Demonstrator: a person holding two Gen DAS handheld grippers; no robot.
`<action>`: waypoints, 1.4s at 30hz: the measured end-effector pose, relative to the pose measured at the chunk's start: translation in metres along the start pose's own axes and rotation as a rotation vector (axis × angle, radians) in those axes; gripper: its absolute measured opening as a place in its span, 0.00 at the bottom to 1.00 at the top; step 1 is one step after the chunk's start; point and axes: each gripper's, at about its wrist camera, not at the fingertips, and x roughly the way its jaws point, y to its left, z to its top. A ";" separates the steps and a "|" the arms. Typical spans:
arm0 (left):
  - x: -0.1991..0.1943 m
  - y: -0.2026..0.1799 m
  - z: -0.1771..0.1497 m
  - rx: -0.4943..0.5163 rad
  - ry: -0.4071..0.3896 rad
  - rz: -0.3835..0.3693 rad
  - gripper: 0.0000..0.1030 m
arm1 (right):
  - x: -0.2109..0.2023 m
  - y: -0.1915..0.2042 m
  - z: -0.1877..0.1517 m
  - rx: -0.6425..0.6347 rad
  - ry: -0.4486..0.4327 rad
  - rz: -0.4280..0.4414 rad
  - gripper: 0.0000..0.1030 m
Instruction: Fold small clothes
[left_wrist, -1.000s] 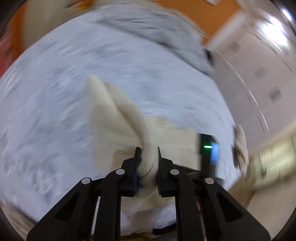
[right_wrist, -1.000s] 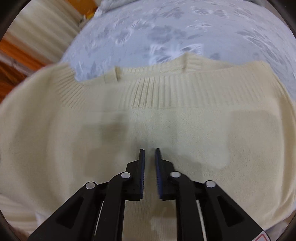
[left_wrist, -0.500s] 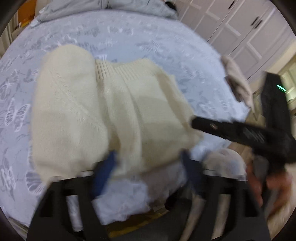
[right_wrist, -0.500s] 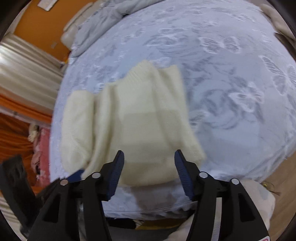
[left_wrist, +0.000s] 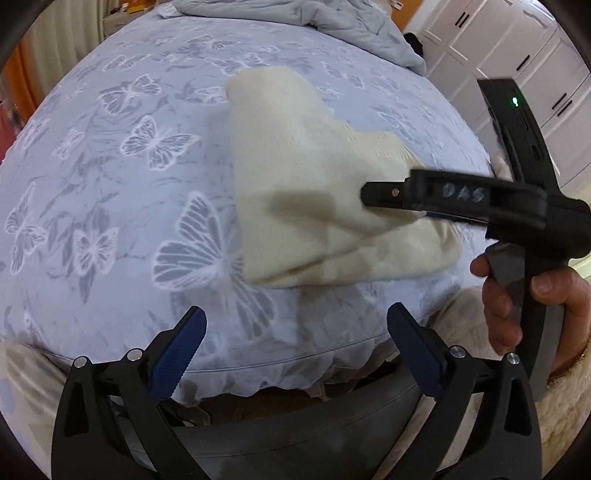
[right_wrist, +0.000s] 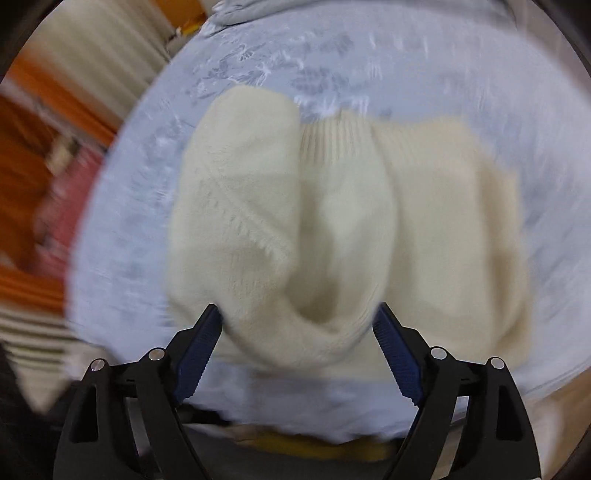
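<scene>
Lying folded on the butterfly-print bedspread (left_wrist: 110, 177), the cream knit sweater (left_wrist: 306, 192) shows ribbed edges. Both grippers, left (left_wrist: 295, 336) and right (right_wrist: 297, 332), have just been opening and grasp nothing. Only the left view shows a hand (left_wrist: 532, 310) gripping the right gripper's handle.

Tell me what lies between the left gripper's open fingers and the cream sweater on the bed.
In the left wrist view, only bare butterfly-print bedspread lies between the left gripper and the cream sweater. Its jaws have just been opening and hold nothing.
</scene>
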 end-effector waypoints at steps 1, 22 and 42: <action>-0.003 0.000 0.000 0.008 -0.010 0.003 0.93 | -0.002 0.002 0.002 -0.019 -0.014 -0.024 0.82; 0.005 -0.024 0.004 0.066 0.002 -0.029 0.93 | -0.083 -0.160 -0.003 0.329 -0.206 0.271 0.00; 0.008 -0.013 0.004 -0.003 0.035 -0.002 0.93 | -0.031 -0.056 0.010 0.254 -0.131 0.498 0.09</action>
